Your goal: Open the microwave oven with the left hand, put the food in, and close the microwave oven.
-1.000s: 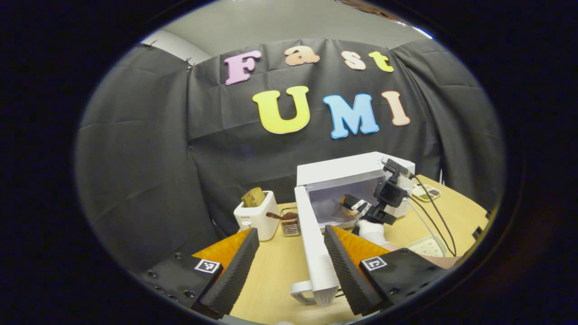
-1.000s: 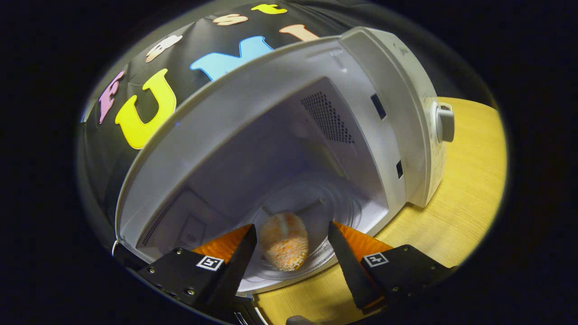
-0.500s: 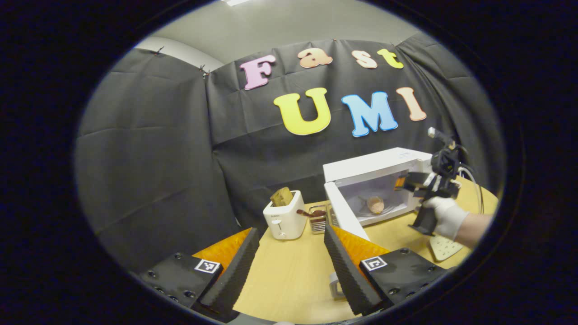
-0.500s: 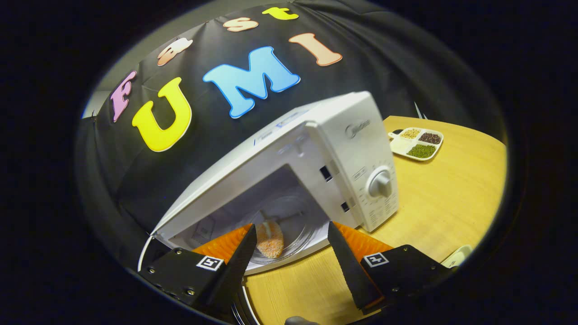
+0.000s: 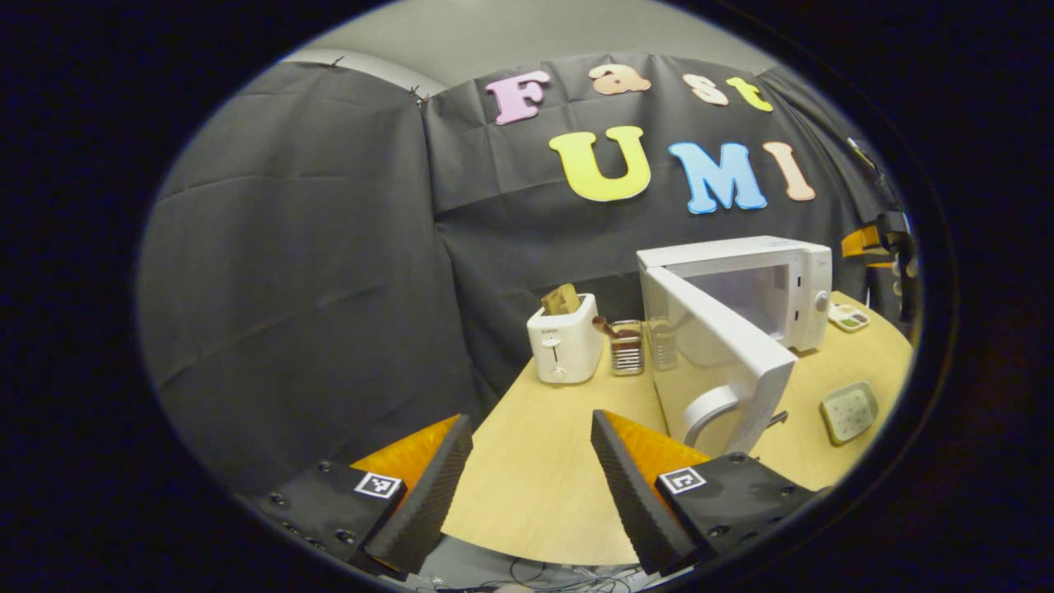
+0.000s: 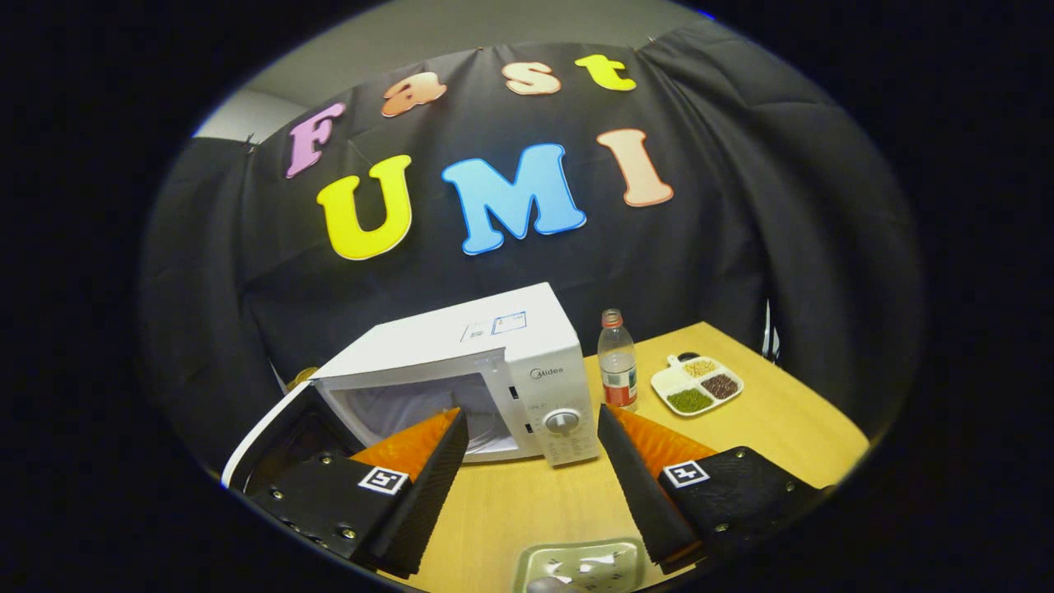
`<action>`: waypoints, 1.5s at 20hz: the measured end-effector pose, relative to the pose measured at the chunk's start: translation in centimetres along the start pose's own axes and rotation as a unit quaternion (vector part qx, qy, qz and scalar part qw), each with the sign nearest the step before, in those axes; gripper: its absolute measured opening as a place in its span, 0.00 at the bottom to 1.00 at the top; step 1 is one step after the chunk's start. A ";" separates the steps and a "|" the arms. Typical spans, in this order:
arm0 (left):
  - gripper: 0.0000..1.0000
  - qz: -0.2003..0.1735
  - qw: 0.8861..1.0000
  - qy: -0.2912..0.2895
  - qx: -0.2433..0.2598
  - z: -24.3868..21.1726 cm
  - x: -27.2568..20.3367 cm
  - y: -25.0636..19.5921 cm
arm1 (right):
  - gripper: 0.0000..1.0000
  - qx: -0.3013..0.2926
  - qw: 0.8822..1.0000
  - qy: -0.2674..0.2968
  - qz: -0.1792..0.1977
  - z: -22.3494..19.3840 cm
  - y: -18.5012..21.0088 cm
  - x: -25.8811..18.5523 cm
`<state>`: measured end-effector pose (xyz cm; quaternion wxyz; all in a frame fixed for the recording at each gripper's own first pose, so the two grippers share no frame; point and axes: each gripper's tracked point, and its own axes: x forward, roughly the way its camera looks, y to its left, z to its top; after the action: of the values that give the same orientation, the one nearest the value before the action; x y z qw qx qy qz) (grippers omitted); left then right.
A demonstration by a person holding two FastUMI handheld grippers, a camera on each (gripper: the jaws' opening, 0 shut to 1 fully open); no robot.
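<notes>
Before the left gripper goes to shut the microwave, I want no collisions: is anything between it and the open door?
Nothing visible is. The left gripper is open and empty over bare table; the door stands ajar ahead to its right, handle facing it. The toaster sits off to the side.

one microwave (image 6: 461, 362), one toaster (image 5: 564, 346), one bottle (image 6: 617, 362)

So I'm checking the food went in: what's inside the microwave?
The microwave stands open, with pale bare walls. The right tongs' finger covers the floor, so food can't be confirmed.
</notes>
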<state>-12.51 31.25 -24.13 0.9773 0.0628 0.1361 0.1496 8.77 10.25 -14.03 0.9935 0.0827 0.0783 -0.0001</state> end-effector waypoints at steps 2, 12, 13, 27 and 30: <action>0.95 -0.010 1.000 -0.001 0.013 -0.9 0.7 -1.5 | 0.96 -0.024 1.000 -0.001 0.016 0.7 -0.2 -2.4; 0.94 -0.050 0.998 0.007 0.036 -1.2 0.7 -8.7 | 0.98 -0.046 0.998 0.022 0.035 1.0 -2.8 -7.8; 0.94 -0.059 0.997 0.009 0.037 -1.1 0.4 -9.9 | 0.98 -0.041 0.998 0.026 0.031 0.9 -3.4 -8.0; 0.95 -0.200 0.978 -0.030 0.058 4.5 0.2 -31.7 | 0.98 -0.008 0.999 0.054 0.004 0.1 -10.0 -8.6; 0.96 -0.213 0.974 -0.042 0.061 5.9 2.2 -34.7 | 0.98 -0.005 0.998 0.061 -0.004 -0.2 -11.2 -8.7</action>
<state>0.75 -1.46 -24.72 0.9858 0.0984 0.1143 -0.0734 0.01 -0.92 -14.71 0.9873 0.0770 0.1392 0.0013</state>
